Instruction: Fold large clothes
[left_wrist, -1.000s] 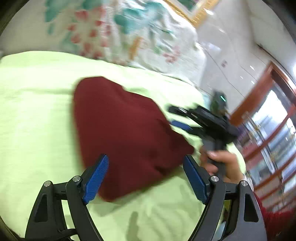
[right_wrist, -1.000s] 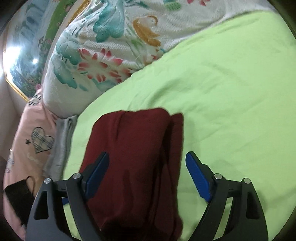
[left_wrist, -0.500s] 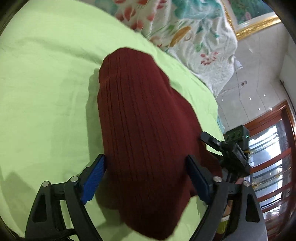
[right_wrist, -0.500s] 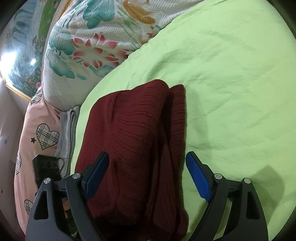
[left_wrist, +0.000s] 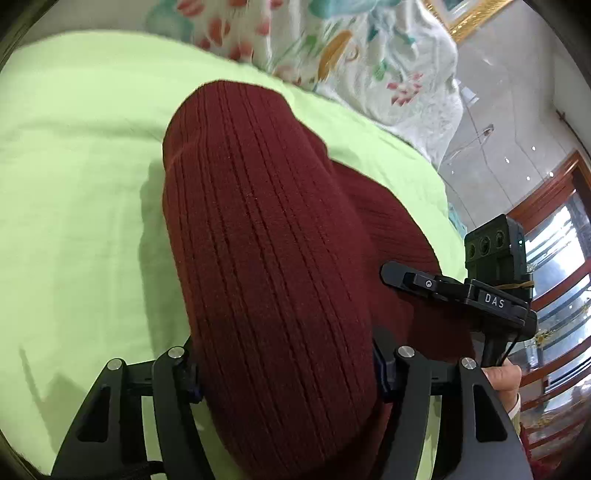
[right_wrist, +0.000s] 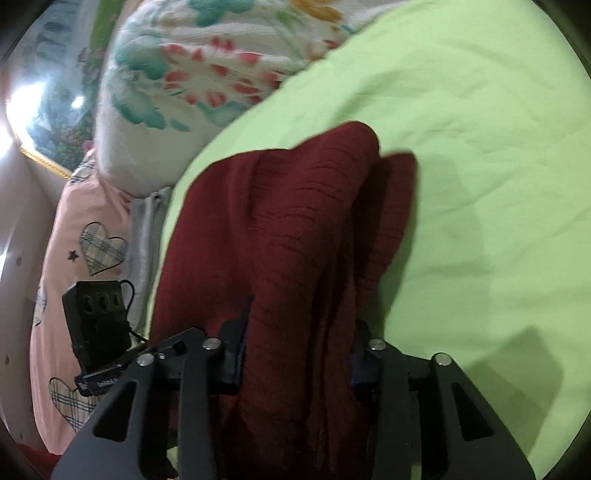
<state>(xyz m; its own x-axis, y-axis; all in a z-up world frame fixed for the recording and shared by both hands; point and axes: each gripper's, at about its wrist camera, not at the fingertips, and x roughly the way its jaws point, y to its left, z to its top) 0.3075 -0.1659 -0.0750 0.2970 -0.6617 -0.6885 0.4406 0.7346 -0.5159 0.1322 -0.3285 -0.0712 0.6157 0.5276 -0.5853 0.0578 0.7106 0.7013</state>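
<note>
- A dark red ribbed knit garment (left_wrist: 266, 236), already folded into a thick bundle, lay on the light green bedsheet (left_wrist: 74, 166), stretching straight ahead of both grippers
- The left gripper (left_wrist: 284, 373) had just been closing, its jaws pinching the bundle's near end
- The right gripper (right_wrist: 295, 354) had likewise just narrowed, pressed on bunched folds beside the left one
- The knit looked soft, limp and fairly bulky; layers seemed apt to slip, so holding the whole thickness at the near edge appeared wisest
</note>
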